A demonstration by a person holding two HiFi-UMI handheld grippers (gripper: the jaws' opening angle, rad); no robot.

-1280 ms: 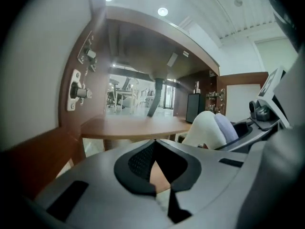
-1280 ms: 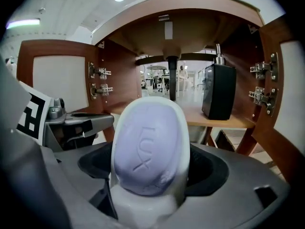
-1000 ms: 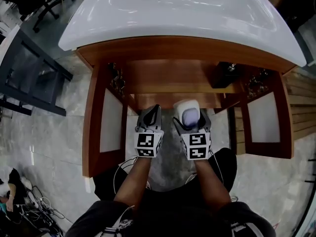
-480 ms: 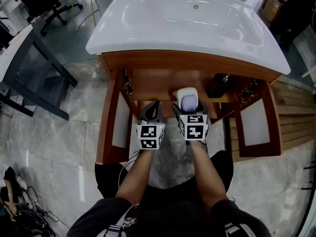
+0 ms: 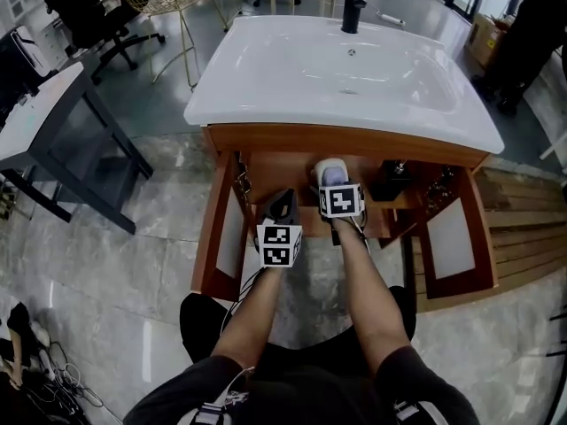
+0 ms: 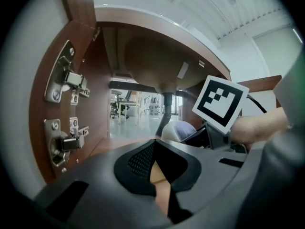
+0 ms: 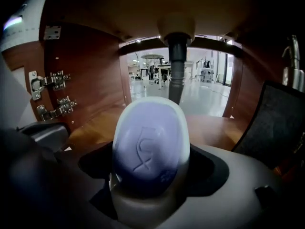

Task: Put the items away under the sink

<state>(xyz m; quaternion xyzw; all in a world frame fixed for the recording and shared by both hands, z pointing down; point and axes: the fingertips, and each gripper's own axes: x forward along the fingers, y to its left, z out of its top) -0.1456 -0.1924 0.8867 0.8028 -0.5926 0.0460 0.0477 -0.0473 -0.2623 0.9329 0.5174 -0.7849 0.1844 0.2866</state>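
A white bottle with a lavender face sits between the jaws of my right gripper, which is shut on it. In the head view the bottle is just inside the open wooden cabinet, under the white sink. My left gripper hangs a little nearer to me and to the left, at the cabinet mouth. In the left gripper view my left gripper has its jaws together with nothing in them. That view also shows the bottle ahead on the right.
Both cabinet doors stand open, the left door and the right door. A black box sits inside at the right. The drain pipe drops down the middle. Hinges line the left wall. A dark table stands to the left.
My right gripper has carried the bottle forward, under the basin's edge and into the cabinet. The left gripper has trailed behind it, still shut. The head view now takes in more of the sink.
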